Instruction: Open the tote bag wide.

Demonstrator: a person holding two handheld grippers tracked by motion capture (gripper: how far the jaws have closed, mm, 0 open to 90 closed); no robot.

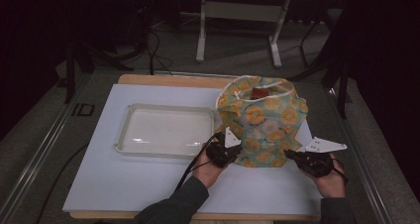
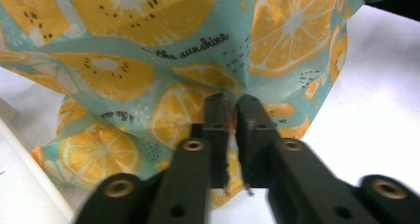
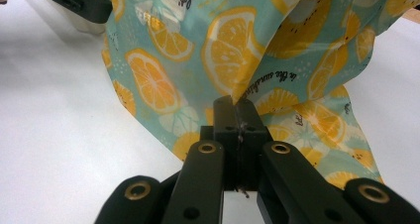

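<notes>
**Item: fruit-print bag, held at both lower corners**

My left gripper [image 2: 230, 107] pinched the fabric bag [image 1: 262, 120] at one near corner, my right gripper [image 3: 236, 110] clamped the other, probably to lift and tip its contents out. The bag stood just beside the empty tray [image 1: 166, 130].

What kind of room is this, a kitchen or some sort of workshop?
Probably a lab or recording workspace: a white board as table top, hand-held grippers with trailing cables, a metal stand on dark carpet. No kitchen fittings.
</notes>
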